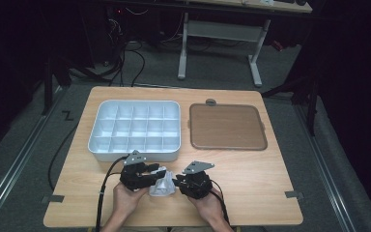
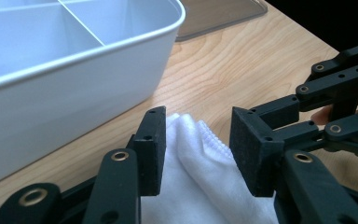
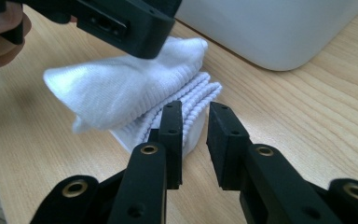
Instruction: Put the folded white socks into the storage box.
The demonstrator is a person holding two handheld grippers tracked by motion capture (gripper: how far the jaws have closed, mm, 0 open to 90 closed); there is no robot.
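A folded white sock (image 1: 162,188) lies on the wooden table near its front edge, between my two grippers. My left gripper (image 1: 160,173) comes at it from the left. In the left gripper view the sock (image 2: 200,172) lies low between that gripper's (image 2: 196,144) jaws, which stand wide apart, with a gap at the right pad. My right gripper (image 1: 178,182) faces it from the right. In the right gripper view its (image 3: 196,126) jaws stand a narrow gap apart, with the ribbed cuff of the sock (image 3: 121,88) at their tips. I see no squeeze on it.
A white compartment tray (image 1: 92,140) stands just behind the grippers, its wall (image 2: 74,93) close to the sock. A brown lid (image 1: 227,126) lies flat to its right. Bare wood (image 1: 261,183) runs along the front right. Beyond the table there are a desk frame (image 1: 183,53) and floor cables.
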